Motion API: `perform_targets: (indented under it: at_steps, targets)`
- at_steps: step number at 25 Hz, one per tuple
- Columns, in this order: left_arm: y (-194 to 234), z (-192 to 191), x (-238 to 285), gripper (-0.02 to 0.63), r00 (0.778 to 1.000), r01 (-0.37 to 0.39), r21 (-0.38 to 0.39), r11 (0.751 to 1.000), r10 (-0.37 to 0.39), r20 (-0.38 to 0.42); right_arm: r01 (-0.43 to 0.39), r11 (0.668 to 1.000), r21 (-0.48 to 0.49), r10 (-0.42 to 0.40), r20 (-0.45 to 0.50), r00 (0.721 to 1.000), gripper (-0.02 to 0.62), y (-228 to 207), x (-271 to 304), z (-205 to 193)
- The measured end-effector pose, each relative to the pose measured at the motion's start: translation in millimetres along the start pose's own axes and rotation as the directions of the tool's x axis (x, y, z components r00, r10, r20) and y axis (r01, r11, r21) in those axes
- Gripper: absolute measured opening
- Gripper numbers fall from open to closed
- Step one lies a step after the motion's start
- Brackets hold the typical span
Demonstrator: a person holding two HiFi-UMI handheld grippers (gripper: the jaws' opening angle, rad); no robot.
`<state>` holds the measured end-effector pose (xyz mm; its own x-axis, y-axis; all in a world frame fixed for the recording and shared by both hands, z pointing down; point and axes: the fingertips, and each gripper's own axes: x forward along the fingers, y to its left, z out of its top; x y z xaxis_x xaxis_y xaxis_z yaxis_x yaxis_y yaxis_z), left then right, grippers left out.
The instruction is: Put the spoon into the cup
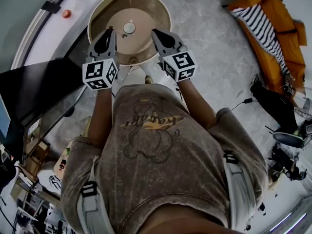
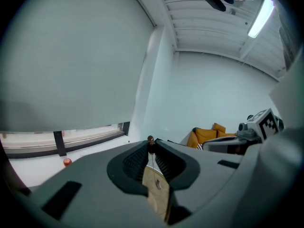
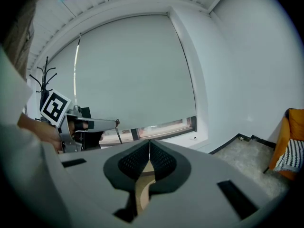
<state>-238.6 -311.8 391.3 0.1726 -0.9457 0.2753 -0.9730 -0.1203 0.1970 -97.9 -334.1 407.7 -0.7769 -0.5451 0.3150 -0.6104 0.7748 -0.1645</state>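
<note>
left gripper [image 1: 110, 32]: closed on spoon [image 2: 150, 139], pinched at its brown top knob; thin stem hangs down from the tips
right gripper [image 1: 155, 33]: jaws together, nothing in them, held right of cup
cup [image 1: 129, 28]: small, white, mid table, between the two grippers, empty as far as I can tell
spoon place: in left grip, just left of cup, not in it; height over cup can't be told
risk 1: stem dangles from one end, likely to swing, so the tip could miss the small mouth
risk 2: tip catching the rim could tip or push the cup; nothing steadies it
risk 3: thin stem in a light pinch may slip or twist on the way down
risk 4: let go too high and the spoon may bounce out
table [image 1: 161, 9]: round, tan top, paler rim, only the cup on it
floor [image 1: 209, 38]: grey, mottled
room: white walls, big blind, red ball [image 1: 66, 13] on far-left sill, orange sofa [image 1: 273, 13] with striped cloth [image 1: 258, 26] at right, dark desk [image 1: 39, 91] at left
</note>
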Motion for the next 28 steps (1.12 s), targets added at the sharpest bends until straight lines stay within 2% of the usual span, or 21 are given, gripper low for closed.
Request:
perform_targets:
  at_steps: [7,28]
  targets:
    - [18,-20,27,0.057,1.000,-0.019,-0.045,0.999,0.019,-0.011,-0.005,1.000,0.005,0.005,-0.023,1.000,0.018,-9,14,-7]
    - [59,-122,112,0.057,0.994,-0.077,-0.062,0.995,0.072,-0.078,-0.005,1.000,0.022,0.007,-0.073,0.997,0.018,-33,44,-31]
